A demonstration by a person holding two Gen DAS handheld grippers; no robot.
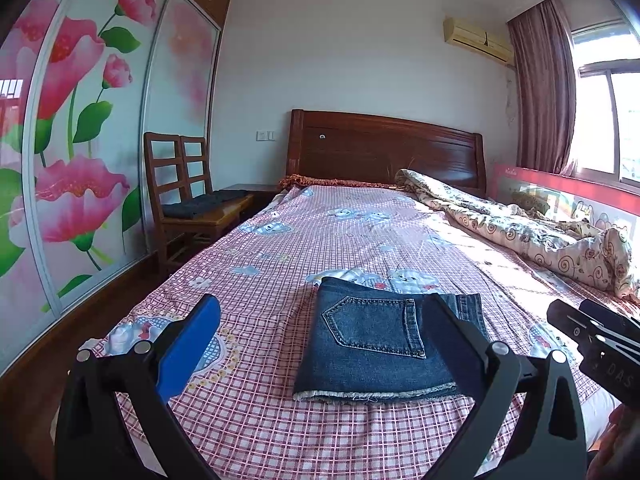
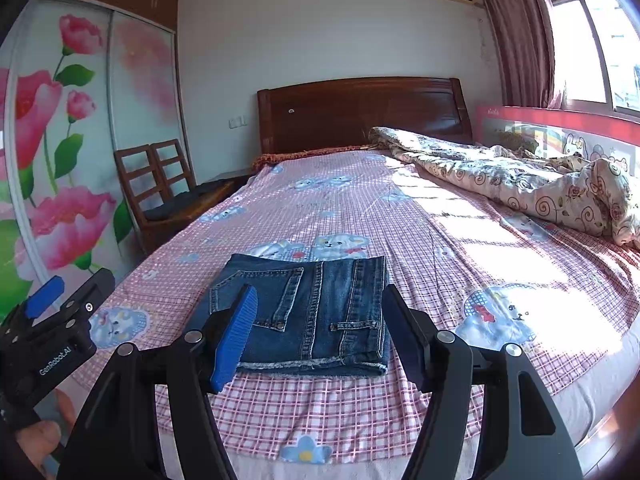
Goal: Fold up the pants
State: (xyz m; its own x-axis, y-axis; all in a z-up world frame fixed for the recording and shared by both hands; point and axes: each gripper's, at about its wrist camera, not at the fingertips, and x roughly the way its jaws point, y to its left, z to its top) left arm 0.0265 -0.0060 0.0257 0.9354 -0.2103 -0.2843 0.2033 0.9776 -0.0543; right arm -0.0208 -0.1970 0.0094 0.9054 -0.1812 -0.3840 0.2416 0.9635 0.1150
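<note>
Now the denim pants (image 2: 308, 308) are seen folded compactly on the checked bedsheet (image 2: 400, 216); thick, stiffish, best taken at the frayed near edge. Left gripper (image 1: 320, 344) and right gripper (image 2: 320, 328) are held wide, empty.

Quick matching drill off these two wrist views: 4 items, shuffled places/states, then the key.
Items:
1. denim shorts
2. floral quilt
3. dark cushion
4. left claw

Places/states:
A. bunched along the window side of the bed
B. on the wooden chair seat by the wardrobe
C. open, holding nothing
D. folded flat on the checked bedsheet, near the foot of the bed

Pairs: 1-D, 2-A, 3-B, 4-C
</note>
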